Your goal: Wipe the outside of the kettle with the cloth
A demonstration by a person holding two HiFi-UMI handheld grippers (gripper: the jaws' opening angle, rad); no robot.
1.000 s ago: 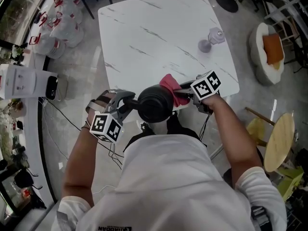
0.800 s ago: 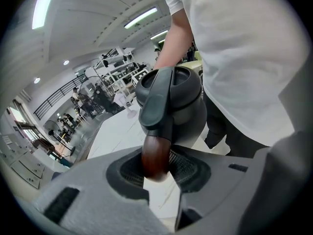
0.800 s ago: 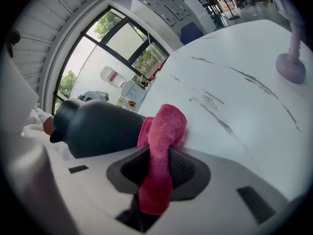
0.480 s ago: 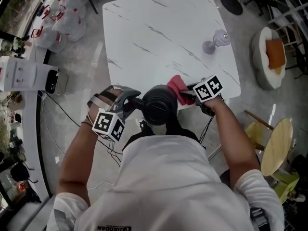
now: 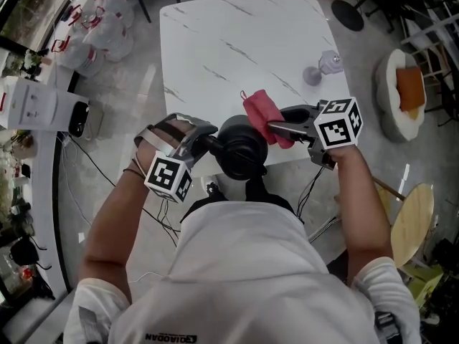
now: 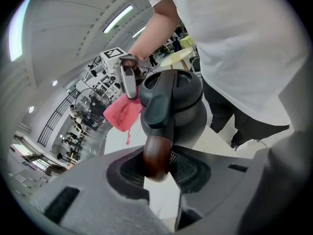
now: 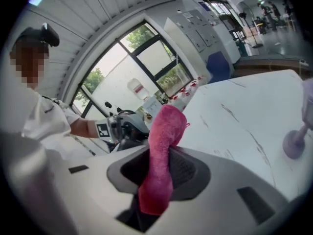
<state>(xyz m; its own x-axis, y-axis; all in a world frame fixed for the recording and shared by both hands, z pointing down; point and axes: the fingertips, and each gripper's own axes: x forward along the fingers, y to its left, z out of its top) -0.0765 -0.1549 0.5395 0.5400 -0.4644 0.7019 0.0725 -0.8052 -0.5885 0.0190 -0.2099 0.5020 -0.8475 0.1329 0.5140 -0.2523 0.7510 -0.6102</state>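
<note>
A black kettle [image 5: 240, 149] is held in the air over the near edge of the white marble table [image 5: 237, 41]. My left gripper [image 5: 206, 141] is shut on its dark brown handle [image 6: 156, 155], which sits between the pads. The kettle body [image 6: 176, 106] fills the middle of the left gripper view. My right gripper [image 5: 274, 126] is shut on a pink cloth [image 5: 262, 115], raised beside the kettle's right side. In the right gripper view the cloth [image 7: 161, 155] stands up between the jaws. The same cloth [image 6: 122, 114] hangs by the kettle in the left gripper view.
A small purple stemmed glass [image 5: 319, 69] stands near the table's right edge, and shows at the right edge of the right gripper view [image 7: 296, 138]. A round wooden stool [image 5: 412, 217] is at the right, on the floor. Cables [image 5: 107, 185] trail on the floor left.
My right gripper has risen with the pink cloth, from low at the kettle's side to its top. The kettle and left gripper shifted slightly and rolled a little.
</note>
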